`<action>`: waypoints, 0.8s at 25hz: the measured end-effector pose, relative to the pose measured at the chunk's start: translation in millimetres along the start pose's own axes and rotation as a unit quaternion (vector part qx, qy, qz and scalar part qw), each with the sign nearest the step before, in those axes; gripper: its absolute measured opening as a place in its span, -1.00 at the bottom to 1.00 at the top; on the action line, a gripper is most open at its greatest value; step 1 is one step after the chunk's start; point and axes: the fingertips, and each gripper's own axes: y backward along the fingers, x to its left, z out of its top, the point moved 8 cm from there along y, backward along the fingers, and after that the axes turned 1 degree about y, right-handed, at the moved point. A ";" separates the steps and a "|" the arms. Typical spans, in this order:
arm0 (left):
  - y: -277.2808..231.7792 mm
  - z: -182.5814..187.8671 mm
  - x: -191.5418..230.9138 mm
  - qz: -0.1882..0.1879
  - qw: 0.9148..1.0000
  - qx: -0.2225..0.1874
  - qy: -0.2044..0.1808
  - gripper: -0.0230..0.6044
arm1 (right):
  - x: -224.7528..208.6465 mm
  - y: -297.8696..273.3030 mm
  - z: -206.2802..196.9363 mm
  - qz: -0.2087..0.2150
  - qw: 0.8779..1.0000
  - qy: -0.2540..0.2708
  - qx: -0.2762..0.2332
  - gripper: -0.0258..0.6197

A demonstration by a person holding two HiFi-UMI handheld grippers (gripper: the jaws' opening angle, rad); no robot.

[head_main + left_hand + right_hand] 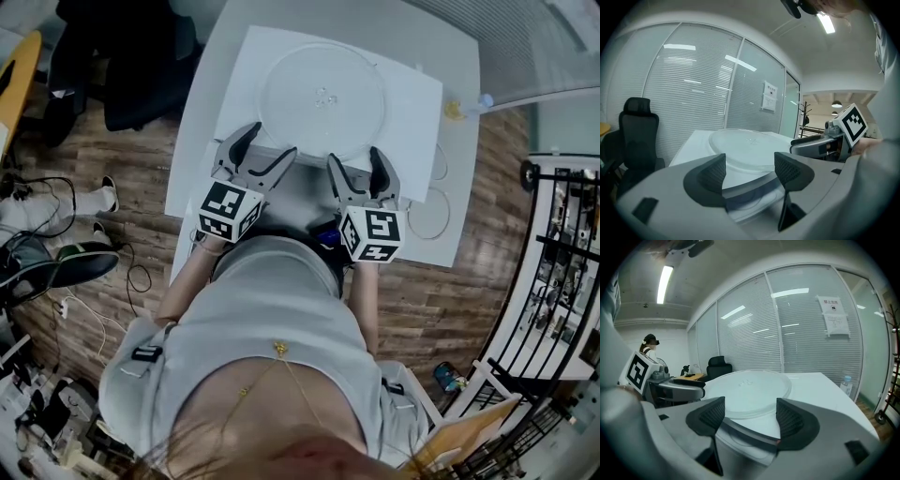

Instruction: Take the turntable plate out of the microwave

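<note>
Office chair (637,136): stands well off to my left beyond the tabletop (211,112); plays no part.
Left claw (270,142): released, jaws apart with nothing between them. I hold it low at the near edge of the white box, pointing at the plate's rim.
Turntable plate (323,94): clear glass, lying flat on the white box (412,112), ahead of both claws and touched by neither. I take that box to be the microwave's top, though no door or cavity shows. If so, the plate is already out and set where it sits level.
Grey front edge (754,190): runs across between my jaws in both gripper views, below the plate. Neither claw closes on it.
Right claw (355,159): released as well, jaws spread and empty, level with the left one. I judge the matched pose suits a two-sided hold on a wide, slippery disc.
Water bottle (844,384): upright at the tabletop's far right, well apart from the plate.
</note>
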 end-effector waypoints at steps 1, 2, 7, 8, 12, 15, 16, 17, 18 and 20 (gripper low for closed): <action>-0.6 -0.4 0.2 0.001 1.000 -0.001 0.002 0.11 | -0.2 -0.6 -0.3 -0.002 1.000 -0.002 -0.001 0.08; -1.0 -0.6 0.3 0.002 1.000 -0.001 0.004 0.11 | -0.3 -1.1 -0.2 -0.004 1.000 -0.005 0.000 0.08; -0.6 -0.1 0.5 0.007 1.000 -0.004 0.026 0.11 | -1.4 1.8 1.1 0.004 1.000 -0.029 -0.009 0.08; 0.1 0.0 0.7 0.003 1.000 -0.006 0.029 0.11 | -1.7 3.4 0.9 0.012 0.999 -0.031 -0.013 0.08; 5.1 2.1 -3.1 -0.017 1.000 -0.014 0.002 0.11 | 2.5 10.1 -1.2 0.039 0.999 0.002 -0.017 0.08; 7.8 0.2 -12.6 -0.020 0.999 -0.003 -0.044 0.11 | 7.8 11.7 -4.4 0.042 0.998 0.038 -0.003 0.08; 7.1 -2.0 -15.3 -0.017 0.998 0.003 -0.053 0.11 | 8.7 10.9 -6.1 0.041 0.998 0.044 0.002 0.08; 6.0 -4.2 -17.1 -0.014 0.998 0.008 -0.057 0.11 | 9.2 9.6 -7.7 0.038 0.998 0.047 0.006 0.08; 4.9 -5.7 -18.1 -0.009 0.998 0.009 -0.057 0.11 | 9.3 8.3 -8.6 0.035 0.998 0.049 0.007 0.08; 3.1 -5.8 -17.8 -0.002 0.999 0.008 -0.051 0.11 | 9.1 5.7 -8.1 0.029 0.998 0.048 0.006 0.08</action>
